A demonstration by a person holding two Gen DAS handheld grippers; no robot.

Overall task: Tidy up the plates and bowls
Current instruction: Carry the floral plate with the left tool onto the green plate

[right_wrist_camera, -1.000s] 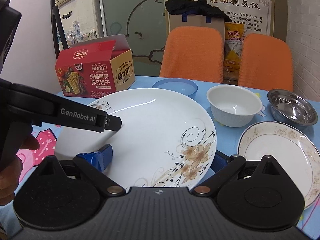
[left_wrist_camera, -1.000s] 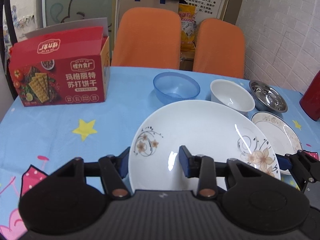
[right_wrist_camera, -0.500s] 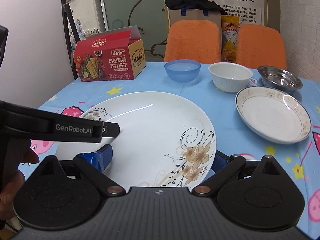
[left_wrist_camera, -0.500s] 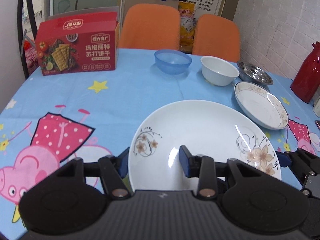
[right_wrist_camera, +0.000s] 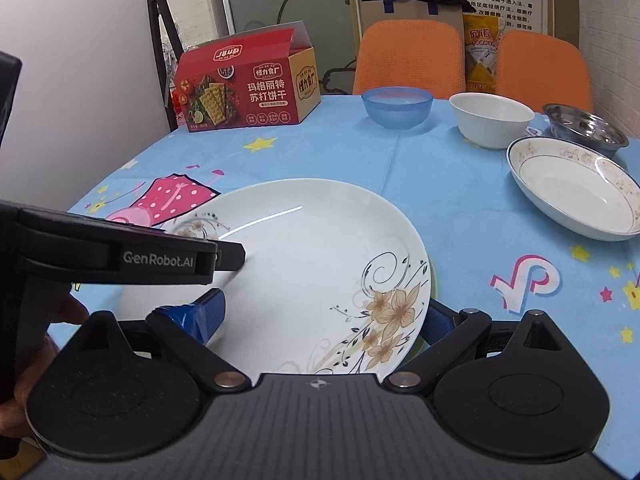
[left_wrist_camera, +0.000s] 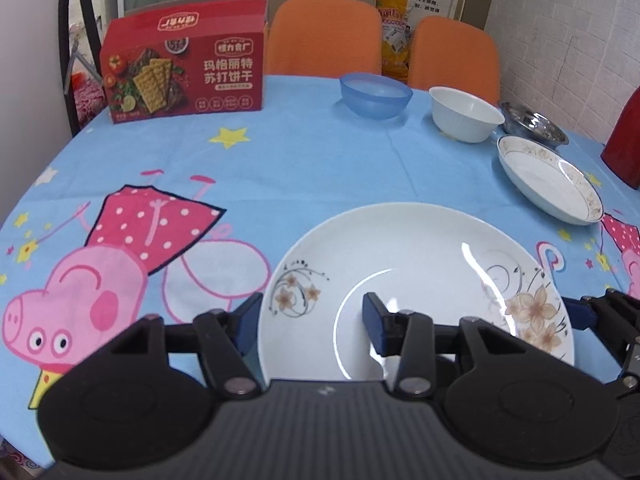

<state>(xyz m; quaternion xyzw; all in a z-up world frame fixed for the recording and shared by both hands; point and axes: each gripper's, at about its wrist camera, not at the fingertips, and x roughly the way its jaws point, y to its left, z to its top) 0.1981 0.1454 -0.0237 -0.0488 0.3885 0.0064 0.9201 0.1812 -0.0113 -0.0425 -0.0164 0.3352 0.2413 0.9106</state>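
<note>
A large white plate with flower prints is held near the table's front edge. My left gripper is shut on its left rim and my right gripper on its right rim. A smaller gold-rimmed plate lies to the right. Behind it stand a blue bowl, a white bowl and a steel bowl.
A red cracker box stands at the back left of the round table. A red jug stands at the right edge. Two orange chairs are behind the table.
Both grippers have carried the large plate back toward the table's front edge, away from the bowls and the smaller plate. The grips have not changed.
</note>
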